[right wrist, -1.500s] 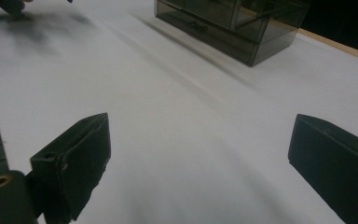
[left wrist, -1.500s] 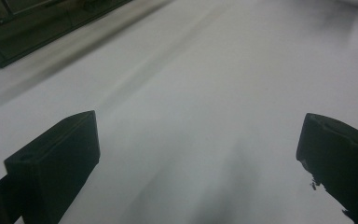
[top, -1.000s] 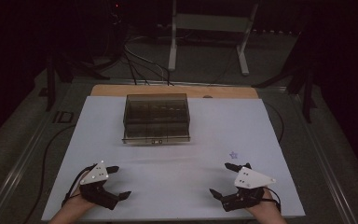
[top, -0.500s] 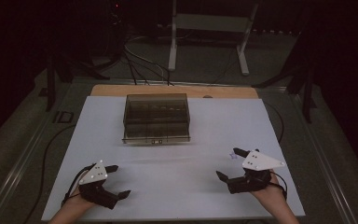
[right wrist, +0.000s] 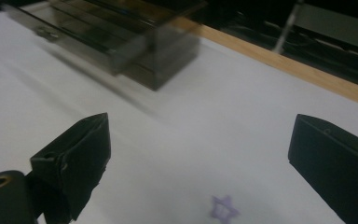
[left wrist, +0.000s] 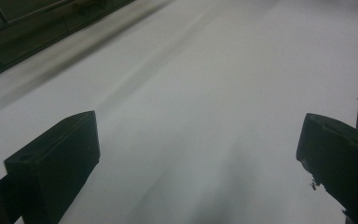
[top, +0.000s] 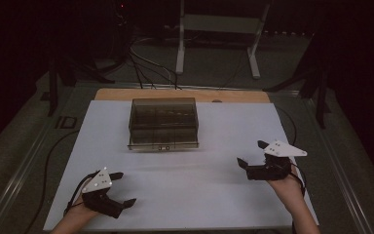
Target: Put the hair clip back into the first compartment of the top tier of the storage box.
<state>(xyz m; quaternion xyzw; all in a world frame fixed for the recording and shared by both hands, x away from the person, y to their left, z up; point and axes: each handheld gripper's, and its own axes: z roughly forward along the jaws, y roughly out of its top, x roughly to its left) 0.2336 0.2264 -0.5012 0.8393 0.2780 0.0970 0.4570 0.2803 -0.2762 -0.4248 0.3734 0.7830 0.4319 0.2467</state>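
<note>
At the near left of the white table cover (top: 185, 175) the left gripper (top: 121, 189) is hovering low in the person's left hand (top: 80, 210), its 2 black jaws standing wide apart with nothing between them — in the left gripper view they are framing bare white surface, with a corner of the box at the top left edge. Toward the middle, the smoky translucent box (top: 163, 123) is sitting at the far part of the cover, well apart from both grippers. Further right, the right gripper (top: 253, 153) is pointing leftward, its 2 jaws also spread and holding nothing — in the right gripper view a small purple star (right wrist: 223, 207) is lying on the cover between them.
</note>
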